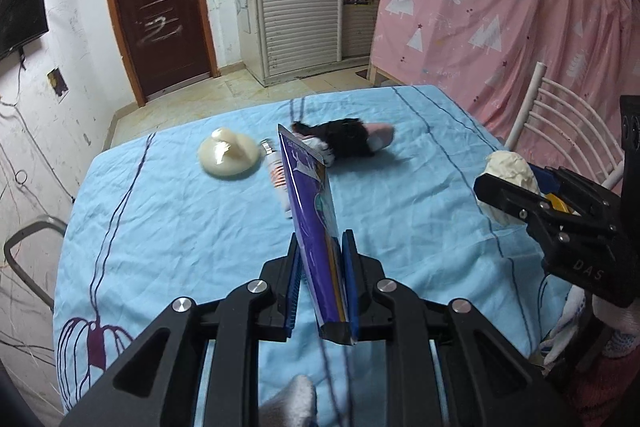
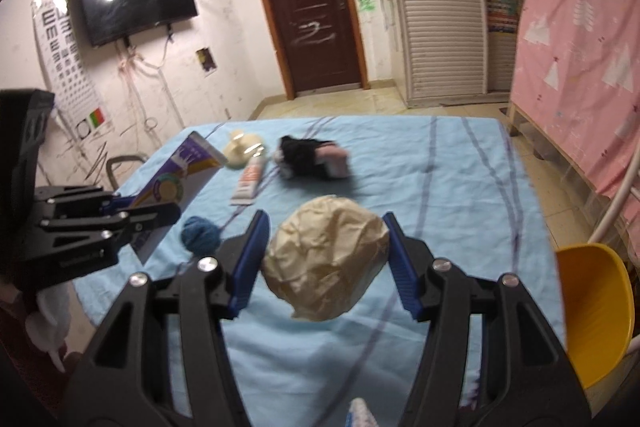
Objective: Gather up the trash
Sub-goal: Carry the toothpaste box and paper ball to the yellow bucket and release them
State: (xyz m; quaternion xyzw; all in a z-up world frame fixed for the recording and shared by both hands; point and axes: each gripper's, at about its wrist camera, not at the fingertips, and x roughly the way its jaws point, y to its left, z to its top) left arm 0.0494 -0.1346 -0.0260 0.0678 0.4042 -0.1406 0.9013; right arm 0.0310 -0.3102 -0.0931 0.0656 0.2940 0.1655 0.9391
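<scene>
My left gripper (image 1: 322,269) is shut on a flat purple box (image 1: 310,195) and holds it on edge above the blue table cloth (image 1: 180,219). The box also shows in the right wrist view (image 2: 176,183), held by the left gripper (image 2: 140,213). My right gripper (image 2: 324,259) is shut on a crumpled beige paper ball (image 2: 324,259), lifted over the cloth. The same ball shows in the left wrist view (image 1: 510,171) in the right gripper (image 1: 516,195). A yellow bin (image 2: 592,311) stands at the table's right edge.
On the cloth lie a cream round lid (image 1: 228,155), a white tube (image 2: 250,183), a black and pink soft toy (image 2: 312,159) and a blue yarn ball (image 2: 200,233). A white chair (image 1: 560,123) stands at the right, a pink curtain (image 1: 500,7) behind it.
</scene>
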